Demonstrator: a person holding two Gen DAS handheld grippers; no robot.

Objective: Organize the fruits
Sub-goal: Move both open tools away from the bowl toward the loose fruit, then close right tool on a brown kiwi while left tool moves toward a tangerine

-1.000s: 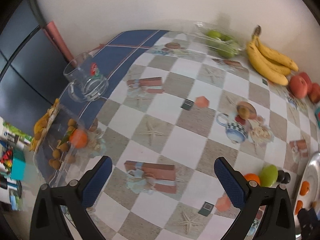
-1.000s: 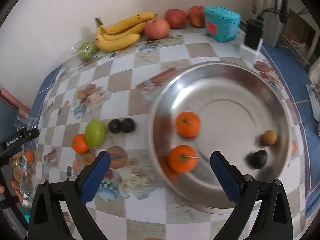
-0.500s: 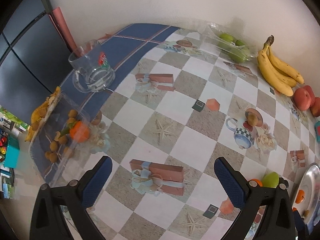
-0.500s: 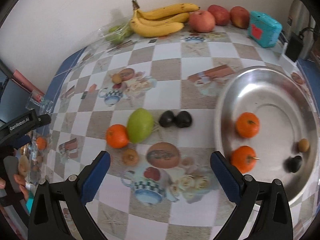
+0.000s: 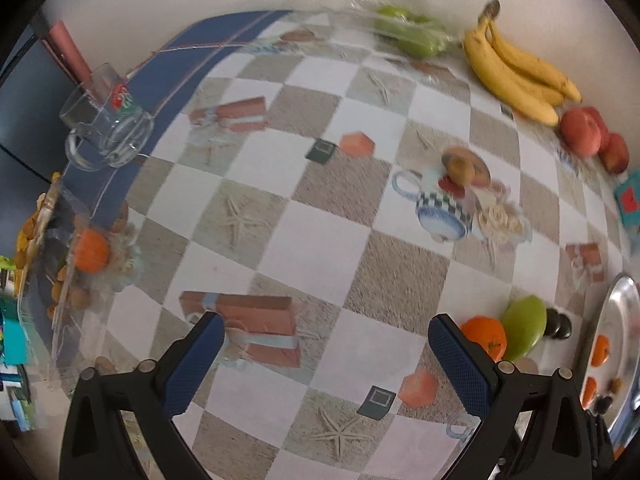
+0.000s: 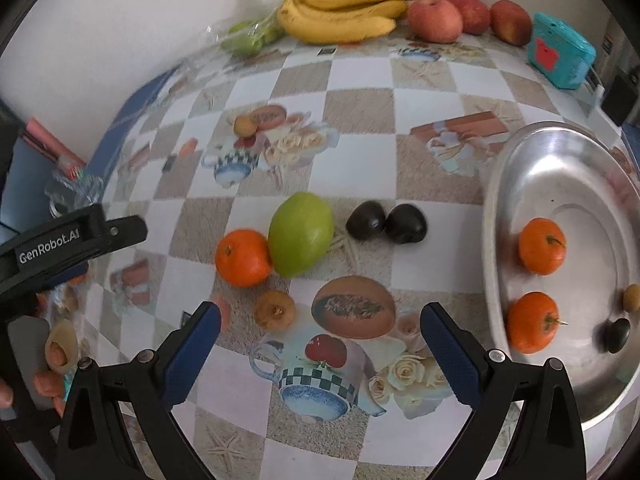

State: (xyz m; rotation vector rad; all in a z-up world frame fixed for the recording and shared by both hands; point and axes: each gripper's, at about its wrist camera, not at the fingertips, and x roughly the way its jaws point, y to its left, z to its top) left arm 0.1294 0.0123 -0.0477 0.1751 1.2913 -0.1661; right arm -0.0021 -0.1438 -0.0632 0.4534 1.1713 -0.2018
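Note:
My right gripper is open and empty above the checkered cloth. Just beyond it lie an orange, a green mango touching it, and two dark fruits. To the right, the metal tray holds two oranges, a small brown fruit and a dark fruit. My left gripper is also open and empty. The same orange and mango sit just right of its right finger. A small brown fruit lies mid-table.
Along the back wall are bananas, red apples, bagged green fruit and a teal box. A glass mug stands far left. A clear plastic container with an orange and small fruits sits at the left edge.
My right gripper has swung left, from over the tray to the loose fruits on the cloth. The left view has shifted right and nearer the table. Both grippers stay open.

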